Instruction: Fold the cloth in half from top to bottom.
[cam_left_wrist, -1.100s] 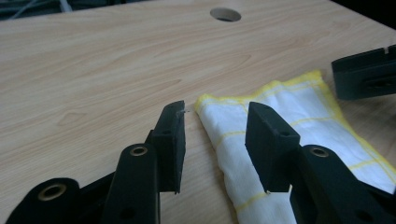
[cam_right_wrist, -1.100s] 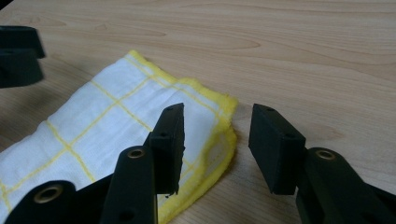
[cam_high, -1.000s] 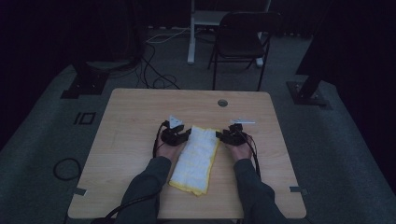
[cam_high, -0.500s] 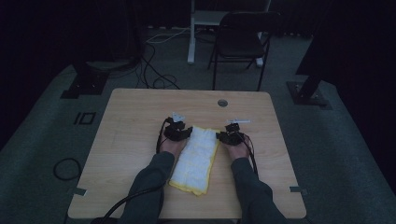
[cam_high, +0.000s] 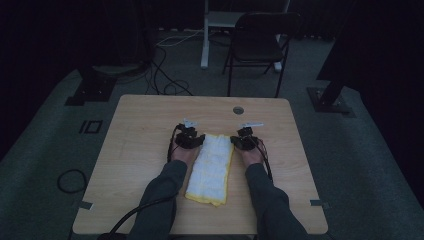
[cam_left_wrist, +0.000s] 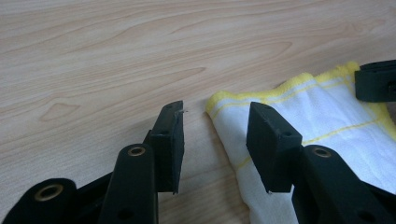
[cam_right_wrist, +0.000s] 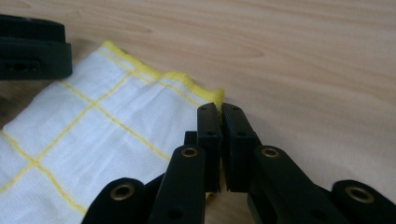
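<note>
A folded white cloth with yellow lines and a yellow hem lies lengthwise on the wooden table. My left gripper is at its far left corner. In the left gripper view the jaws stand open, straddling that corner of the cloth with the pads off it. My right gripper is at the far right corner. Its jaws have just been closing and are now shut on the hem at the cloth's corner.
A round cable hole sits near the table's far edge. Beyond the table stand a black chair and a white desk leg. Cables and stand bases lie on the floor.
My left gripper has edged right, in toward the cloth's far left corner. The right hand has shifted slightly at the far right corner. The cloth lies as before.
</note>
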